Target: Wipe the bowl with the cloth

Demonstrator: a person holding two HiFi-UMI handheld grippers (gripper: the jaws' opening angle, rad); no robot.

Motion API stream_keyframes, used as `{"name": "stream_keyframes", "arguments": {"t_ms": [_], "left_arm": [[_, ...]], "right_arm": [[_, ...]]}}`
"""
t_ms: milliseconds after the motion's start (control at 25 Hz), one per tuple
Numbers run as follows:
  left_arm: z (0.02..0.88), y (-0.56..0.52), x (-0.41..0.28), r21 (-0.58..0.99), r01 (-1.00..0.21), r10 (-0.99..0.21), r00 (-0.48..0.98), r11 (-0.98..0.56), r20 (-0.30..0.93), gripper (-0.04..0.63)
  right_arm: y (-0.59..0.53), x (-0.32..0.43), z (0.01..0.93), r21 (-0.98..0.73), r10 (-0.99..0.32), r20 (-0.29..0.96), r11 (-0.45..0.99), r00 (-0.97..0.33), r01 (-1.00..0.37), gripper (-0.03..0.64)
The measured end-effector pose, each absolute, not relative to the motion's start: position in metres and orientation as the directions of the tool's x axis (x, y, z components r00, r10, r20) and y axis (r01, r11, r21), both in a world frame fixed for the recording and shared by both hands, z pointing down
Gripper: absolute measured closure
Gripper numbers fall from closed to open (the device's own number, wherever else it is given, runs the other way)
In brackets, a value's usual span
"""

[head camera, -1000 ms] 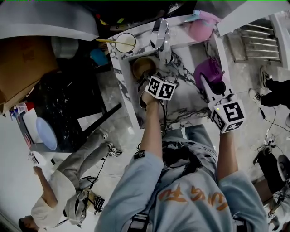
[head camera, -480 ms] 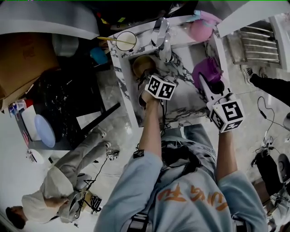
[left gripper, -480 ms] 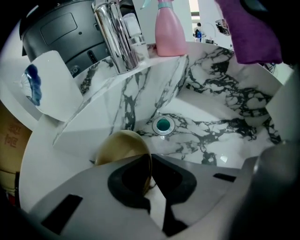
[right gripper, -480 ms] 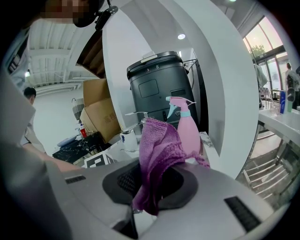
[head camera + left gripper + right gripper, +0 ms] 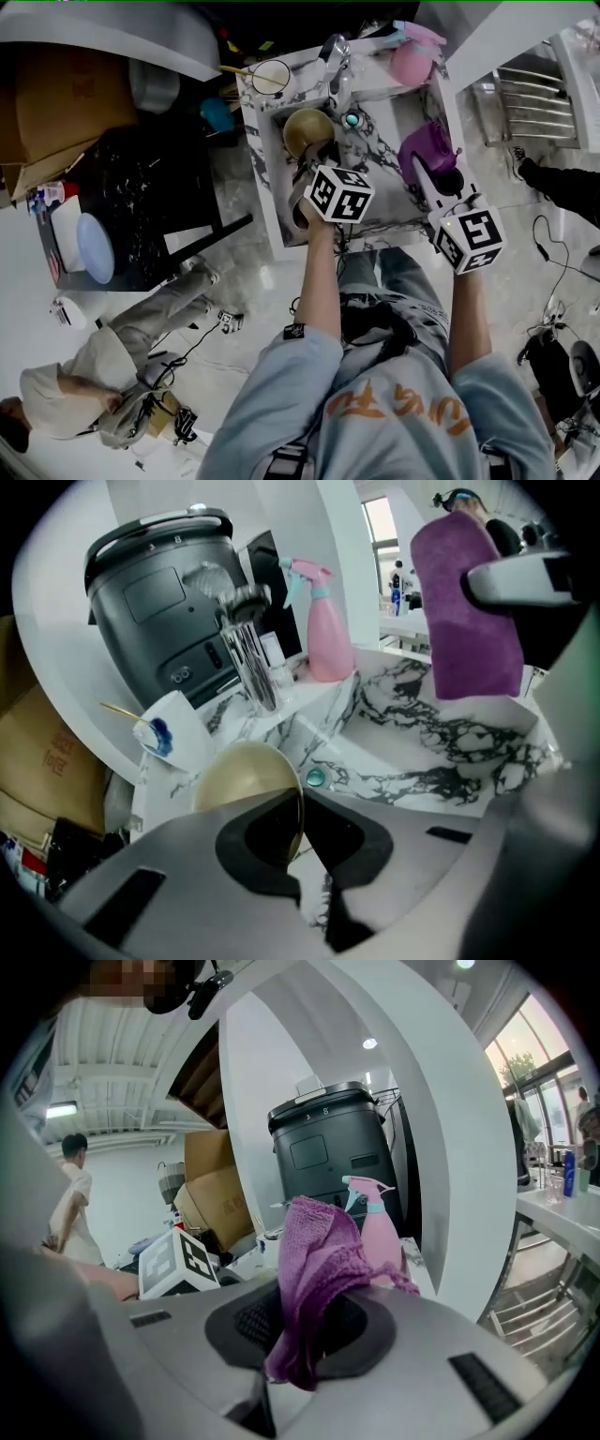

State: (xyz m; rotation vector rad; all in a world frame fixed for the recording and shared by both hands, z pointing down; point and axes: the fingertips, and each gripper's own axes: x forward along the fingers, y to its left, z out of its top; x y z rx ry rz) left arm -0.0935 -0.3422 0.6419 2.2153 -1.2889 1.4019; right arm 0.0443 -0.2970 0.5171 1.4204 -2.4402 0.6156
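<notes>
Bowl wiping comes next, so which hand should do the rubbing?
Right. The right gripper is clamped on the purple cloth, held up beside the sink. The left gripper pinches the gold bowl by its rim over the sink, so it is busy steadying it.

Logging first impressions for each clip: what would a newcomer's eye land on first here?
First, the purple cloth hanging from the right gripper over the right side of the marble sink. Then the gold bowl, tilted on edge and pinched by its rim in the left gripper at the sink's left side.
</notes>
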Motion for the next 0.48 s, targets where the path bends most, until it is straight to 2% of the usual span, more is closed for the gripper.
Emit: {"name": "stream_keyframes", "arguments": {"t_ms": [480], "left_arm": [[0.521, -0.293, -0.076, -0.208, -0.862, -0.742, 0.248, -0.462, 0.623, 0.562]], "right_arm": [[-0.251, 0.053, 0.476, -0.207, -0.771, 0.318, 0.511, -0.552, -0.834, 0.535]]}}
